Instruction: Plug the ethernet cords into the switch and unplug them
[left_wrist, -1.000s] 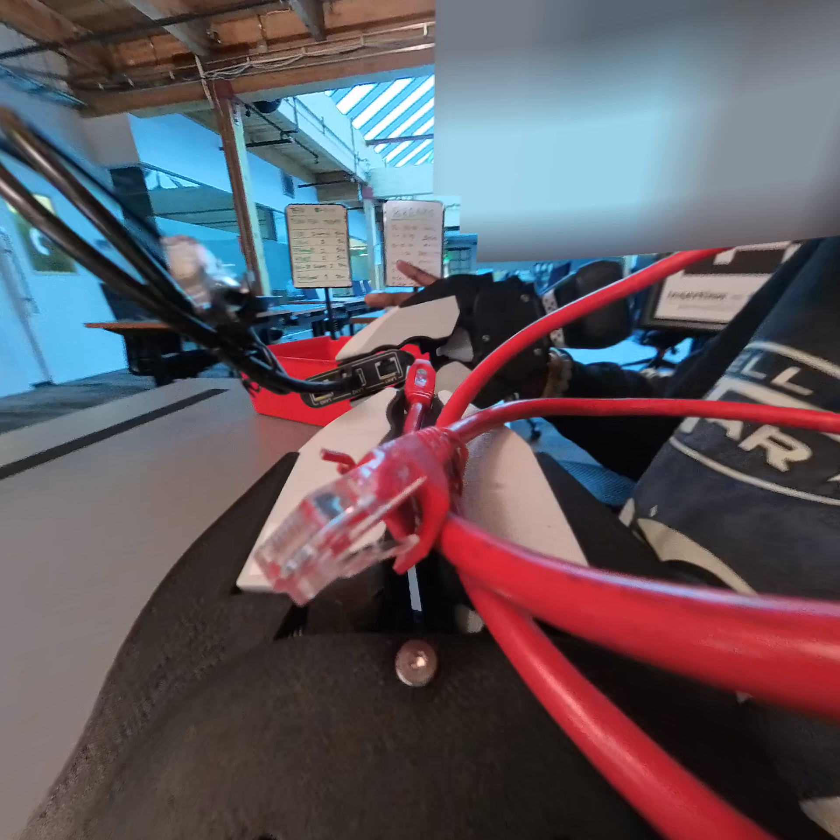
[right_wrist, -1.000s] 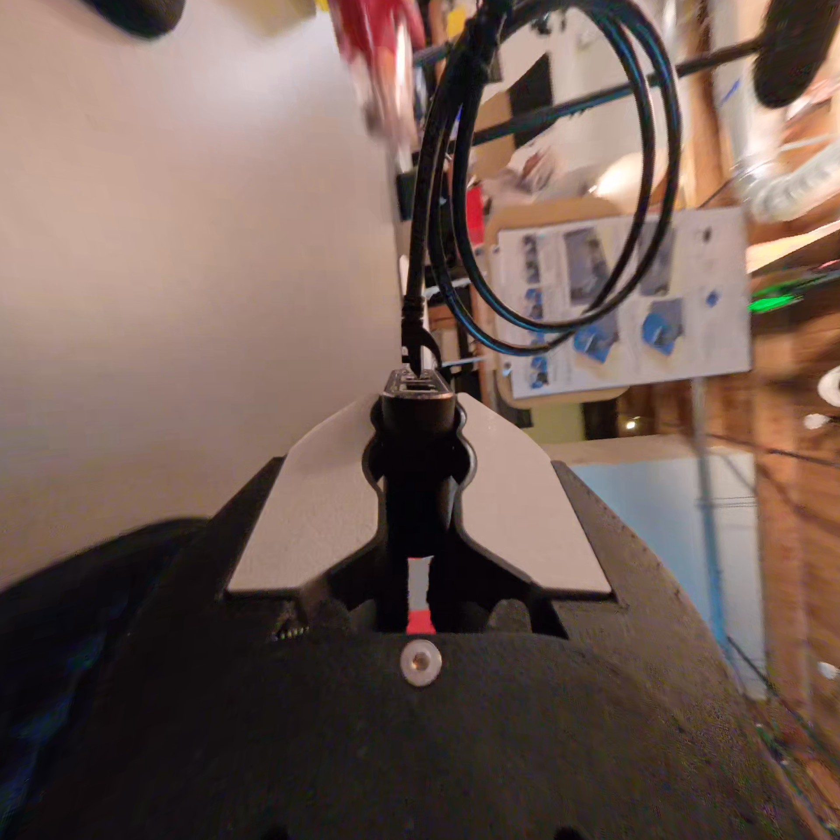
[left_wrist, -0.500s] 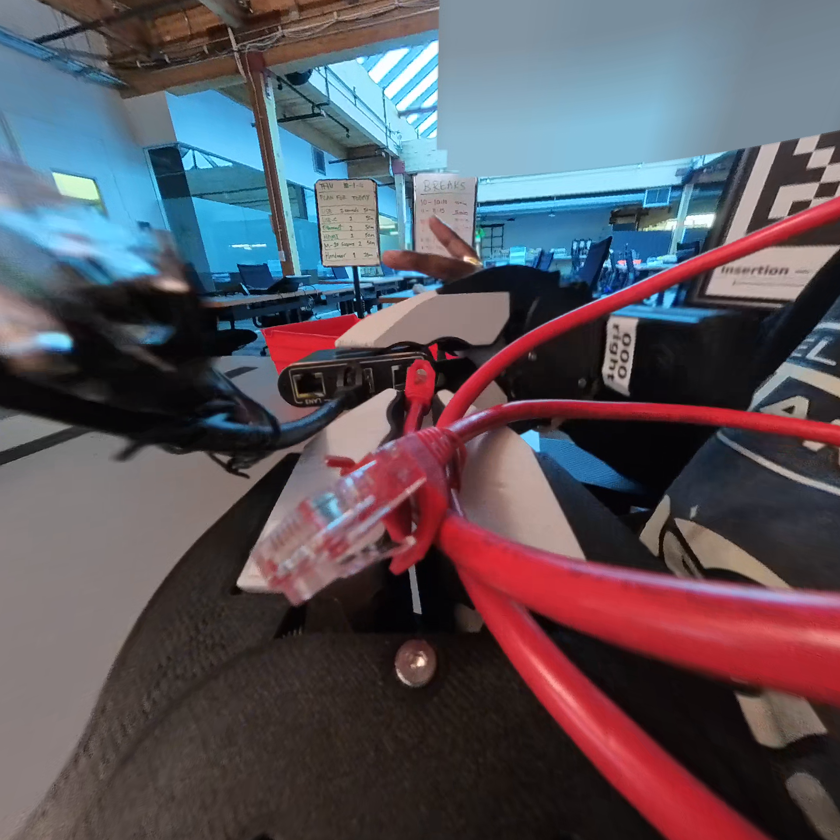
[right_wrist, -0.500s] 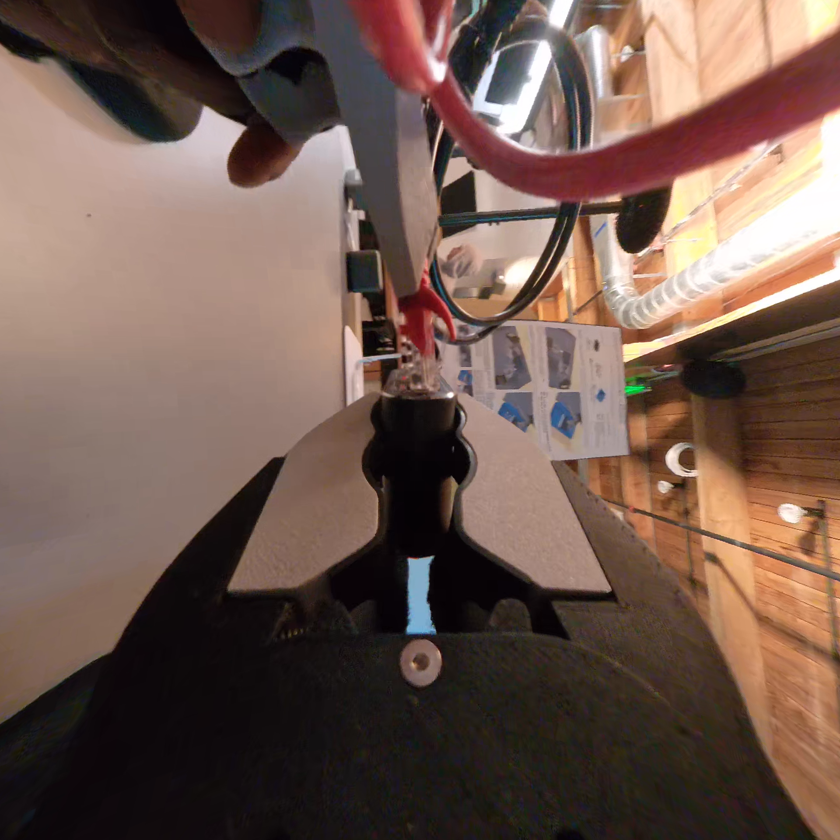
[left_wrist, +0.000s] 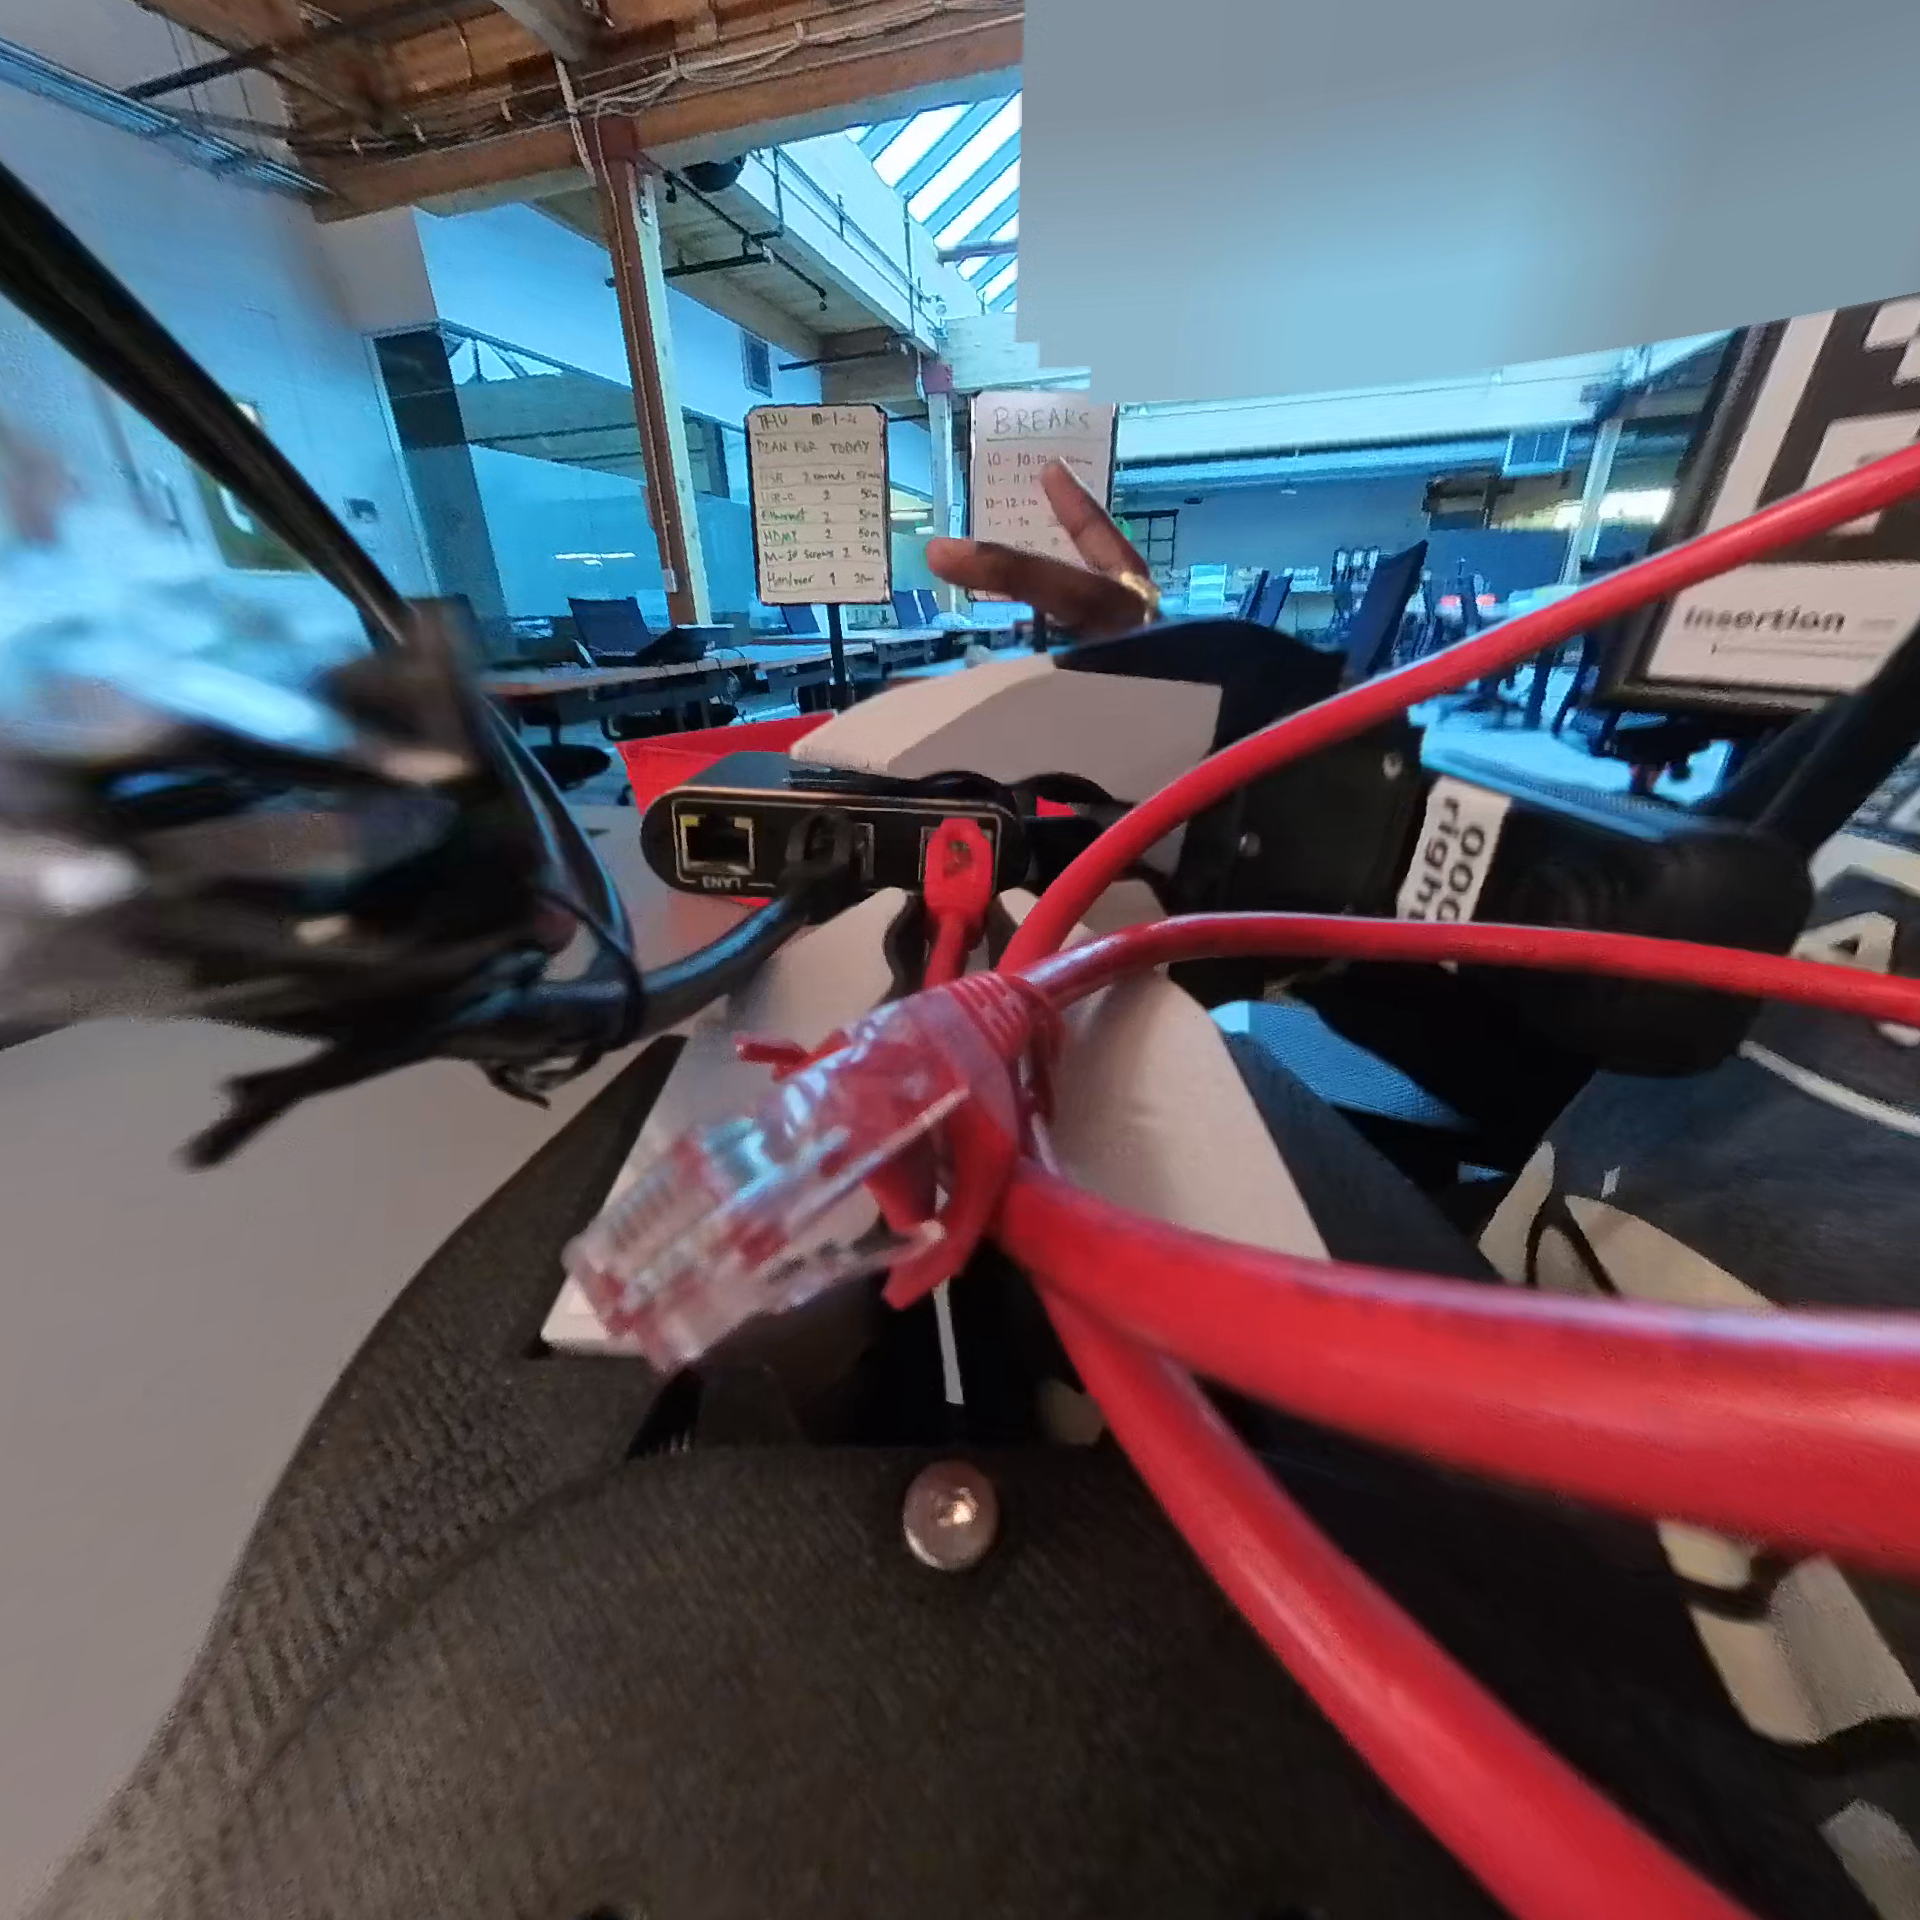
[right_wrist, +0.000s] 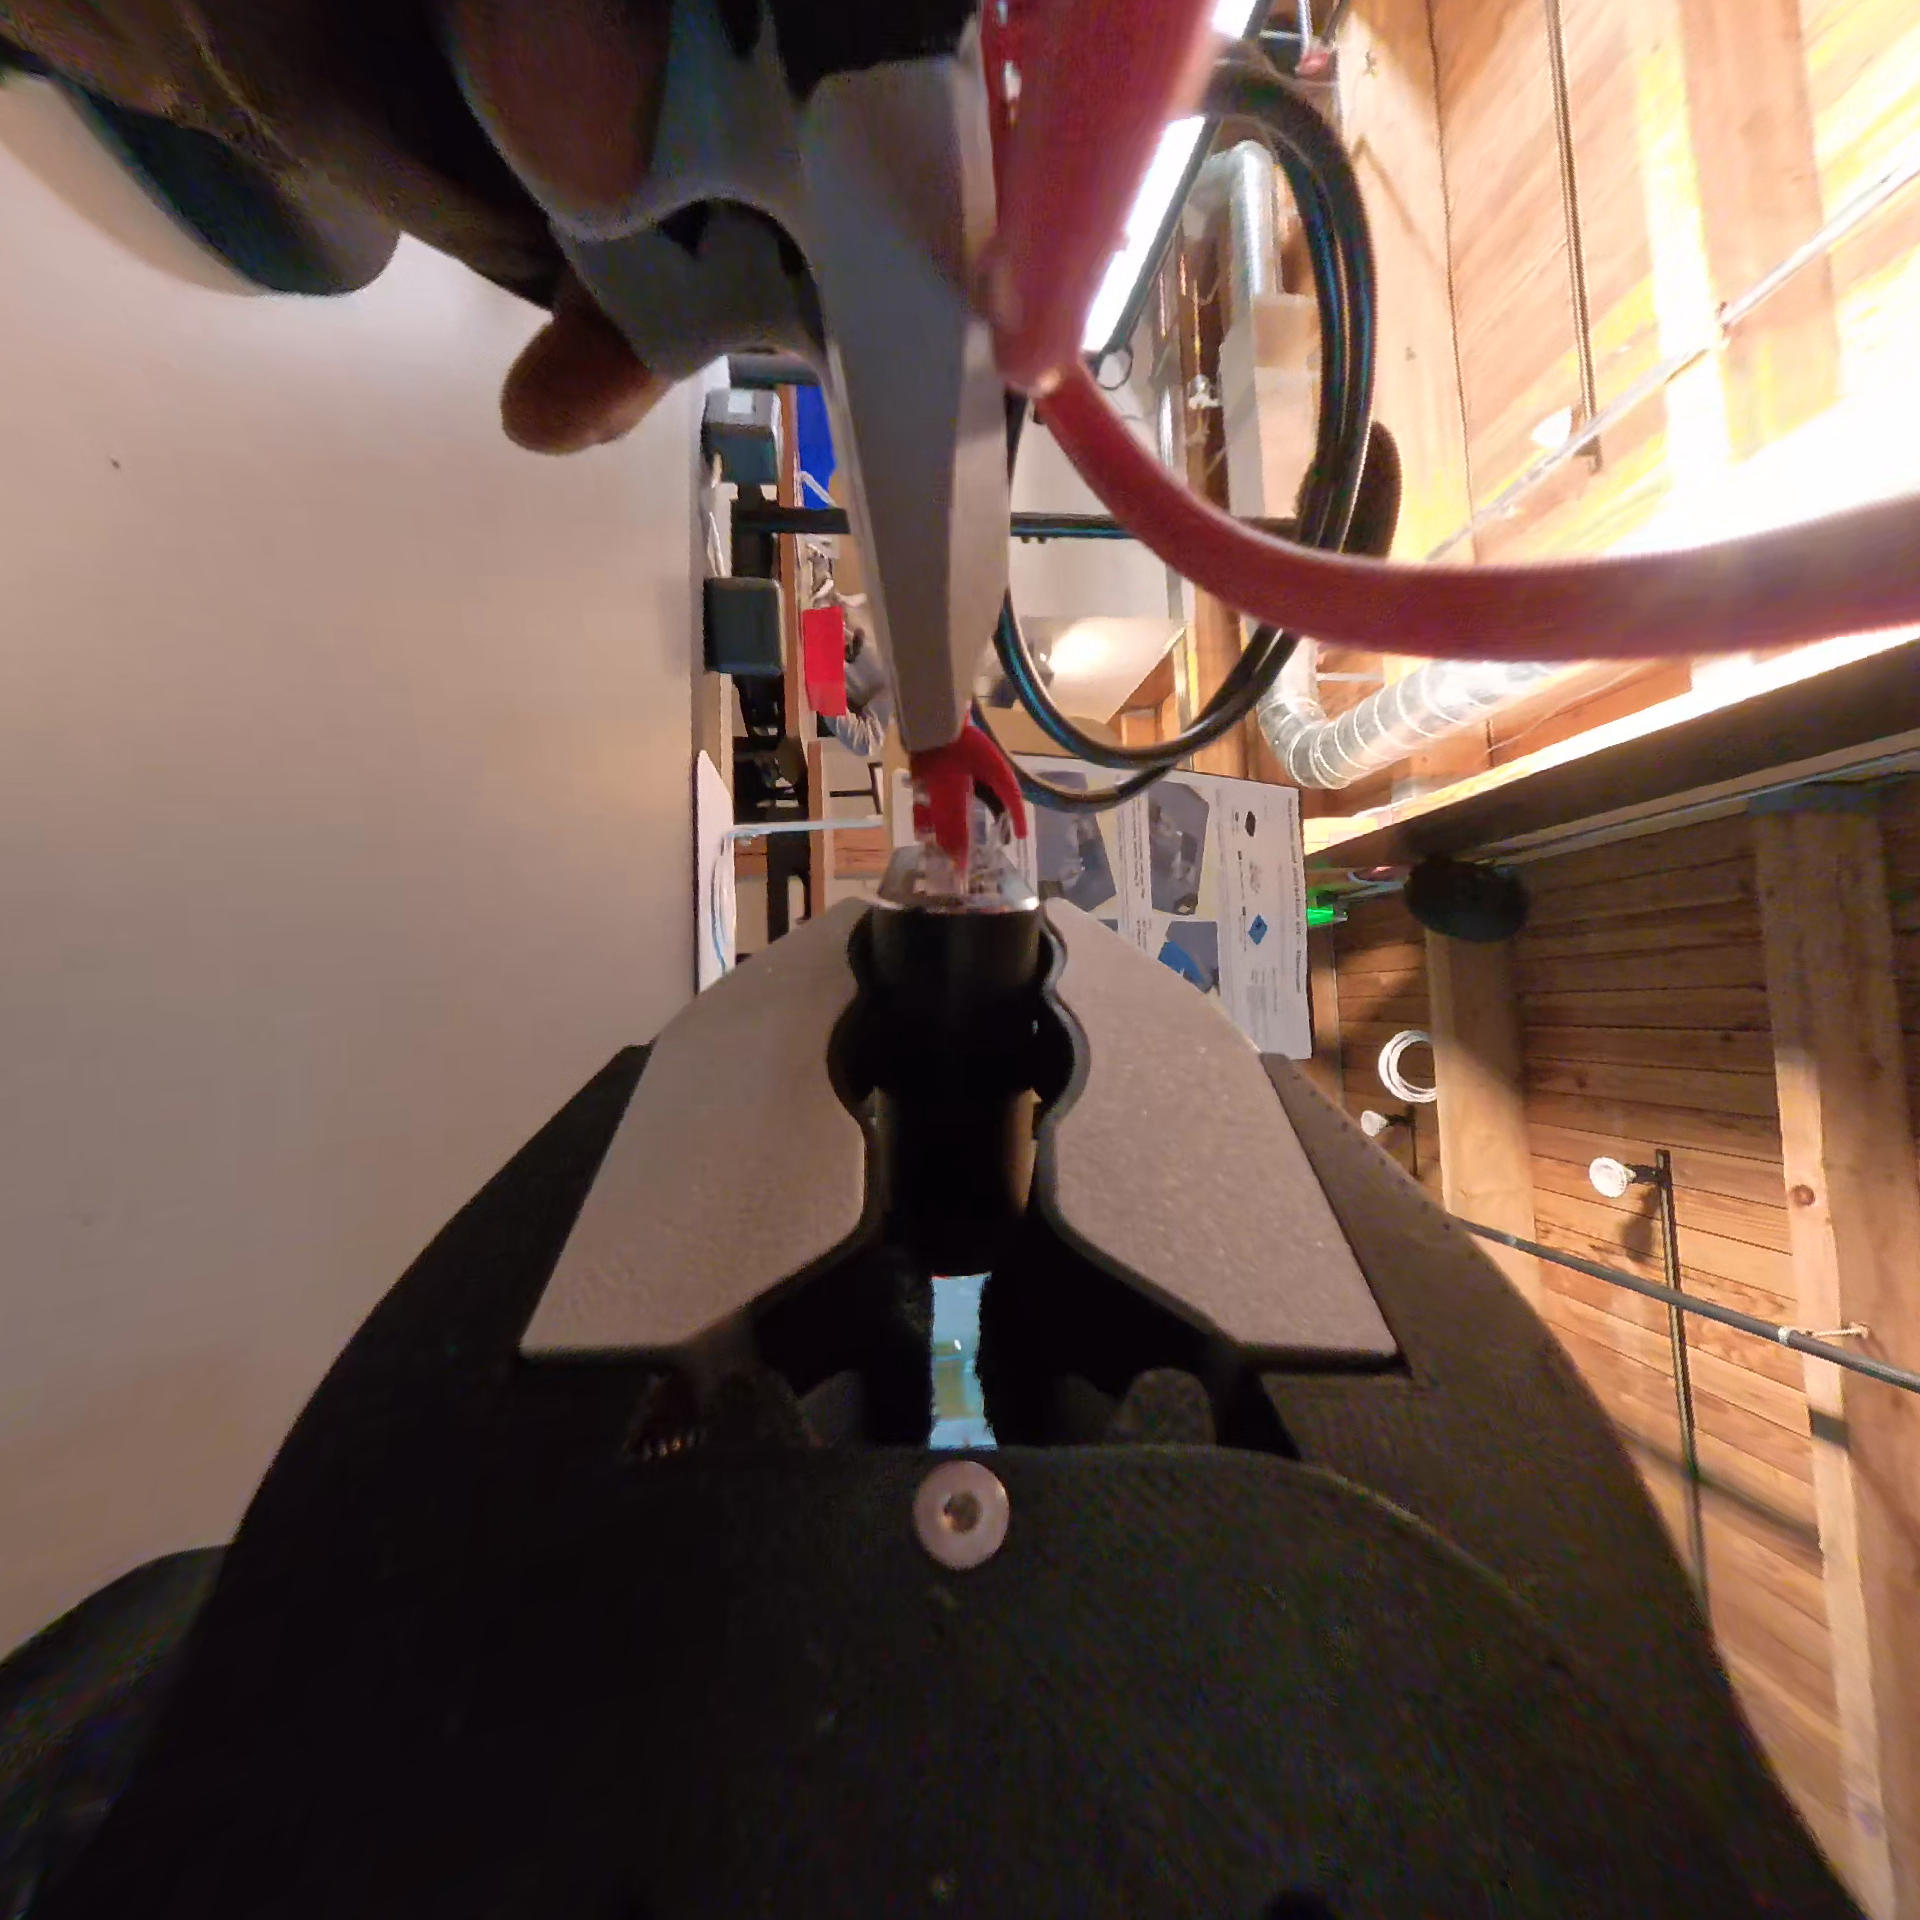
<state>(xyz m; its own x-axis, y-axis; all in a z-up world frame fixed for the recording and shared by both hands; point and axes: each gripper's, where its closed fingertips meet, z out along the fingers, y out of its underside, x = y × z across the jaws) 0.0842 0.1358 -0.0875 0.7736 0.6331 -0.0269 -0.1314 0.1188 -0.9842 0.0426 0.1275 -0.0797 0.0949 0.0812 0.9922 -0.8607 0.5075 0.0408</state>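
Since a second ago the switch (left_wrist: 831, 831) has swung to face the left claw (left_wrist: 951, 935) — its red plug (left_wrist: 958, 857) now sits at a port. The left claw is clamped on the red cord (left_wrist: 1351, 1340); the right claw (right_wrist: 956, 925) is clamped on the switch, held above the desk (left_wrist: 208, 1299). A black cord (left_wrist: 717, 961) fills the middle port.

We note a glossy red rubbery jacket on the ethernet cord (left_wrist: 1351, 1361) with a clear plastic plug (left_wrist: 748, 1205) — the switch (left_wrist: 831, 831) is smooth black plastic, gripper fingers (right_wrist: 727, 1174) matt grainy grey — wall planks (right_wrist: 1662, 1039) are rough wood.
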